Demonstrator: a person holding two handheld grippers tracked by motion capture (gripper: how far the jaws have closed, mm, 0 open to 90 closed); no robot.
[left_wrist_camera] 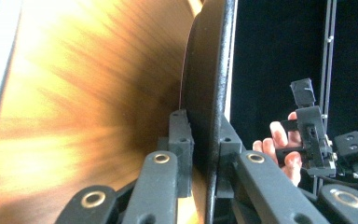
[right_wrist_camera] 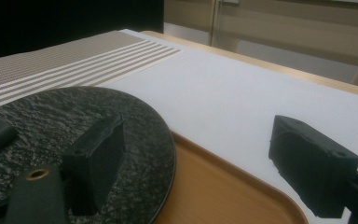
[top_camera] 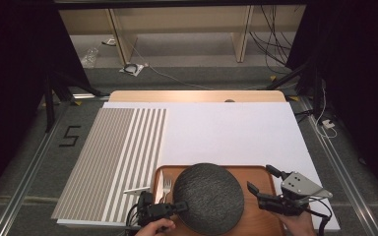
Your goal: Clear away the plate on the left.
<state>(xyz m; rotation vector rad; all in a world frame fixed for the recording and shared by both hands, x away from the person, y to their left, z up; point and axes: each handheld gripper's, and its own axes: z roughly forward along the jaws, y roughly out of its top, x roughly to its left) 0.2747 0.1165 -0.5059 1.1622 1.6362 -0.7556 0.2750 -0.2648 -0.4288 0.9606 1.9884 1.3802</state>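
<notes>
A dark speckled round plate (top_camera: 207, 196) lies on a wooden tray (top_camera: 256, 172) at the near edge of the table. My left gripper (top_camera: 177, 206) is shut on the plate's left rim; in the left gripper view its jaws clamp the plate (left_wrist_camera: 209, 70) edge-on, with the tray's wood (left_wrist_camera: 98, 93) beside it. My right gripper (top_camera: 263, 180) stands open just right of the plate, over the tray. In the right gripper view its jaws (right_wrist_camera: 200, 168) straddle the plate's rim (right_wrist_camera: 121, 116) and the tray's edge (right_wrist_camera: 223, 186), holding nothing.
A fork (top_camera: 167, 187) and a knife (top_camera: 159, 187) lie on the tray left of the plate. A small white utensil (top_camera: 137, 189) rests on the striped placemat (top_camera: 113, 157). White cloth (top_camera: 226, 132) covers the table beyond the tray.
</notes>
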